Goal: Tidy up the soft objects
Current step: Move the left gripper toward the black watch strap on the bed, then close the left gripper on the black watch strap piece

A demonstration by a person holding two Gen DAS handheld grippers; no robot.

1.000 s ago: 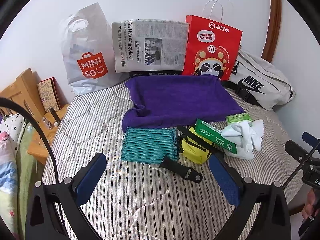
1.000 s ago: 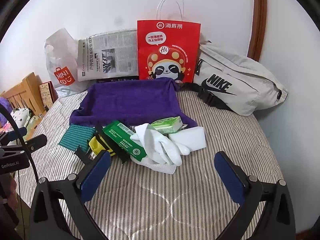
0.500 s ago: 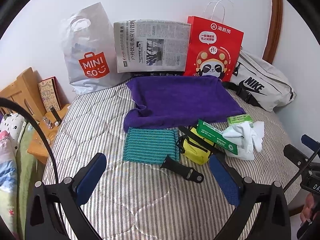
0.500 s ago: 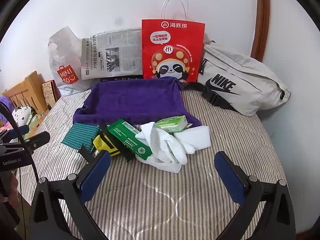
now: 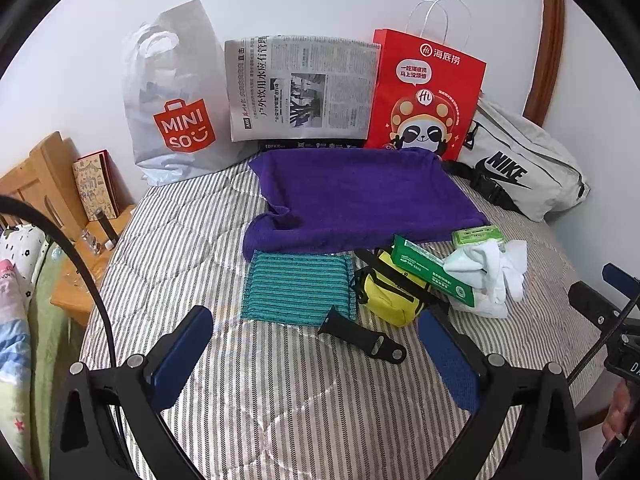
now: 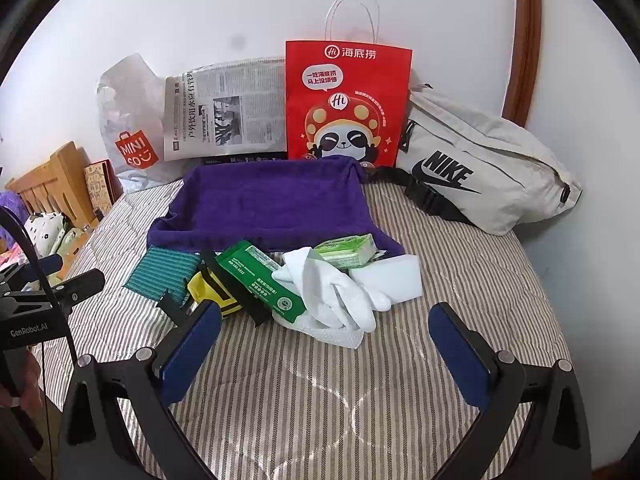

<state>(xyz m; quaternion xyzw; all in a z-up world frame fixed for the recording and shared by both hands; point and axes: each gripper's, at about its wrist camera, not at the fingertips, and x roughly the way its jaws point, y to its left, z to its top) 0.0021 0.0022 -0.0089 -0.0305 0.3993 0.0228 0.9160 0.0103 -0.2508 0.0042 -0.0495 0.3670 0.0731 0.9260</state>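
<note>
Both of your grippers, the left gripper [image 5: 318,350] and the right gripper [image 6: 324,338], hover with jaws spread wide and empty above the near part of a striped mattress [image 6: 320,408]. The soft things lie mid-bed: a purple towel [image 5: 360,196], a teal ribbed cloth [image 5: 298,290] just nearer, a yellow pouch [image 5: 388,300] and white gloves [image 6: 340,292] to its right. Against the far wall, left to right, stand a white bag [image 5: 176,96] reading "MINISO", a newspaper [image 5: 300,88], a red panda bag [image 6: 346,100] and a grey bag [image 6: 480,164] reading "NIKE".

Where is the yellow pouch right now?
The yellow pouch lies mid-bed in the left wrist view, between the teal cloth and white gloves, under the green box.
</note>
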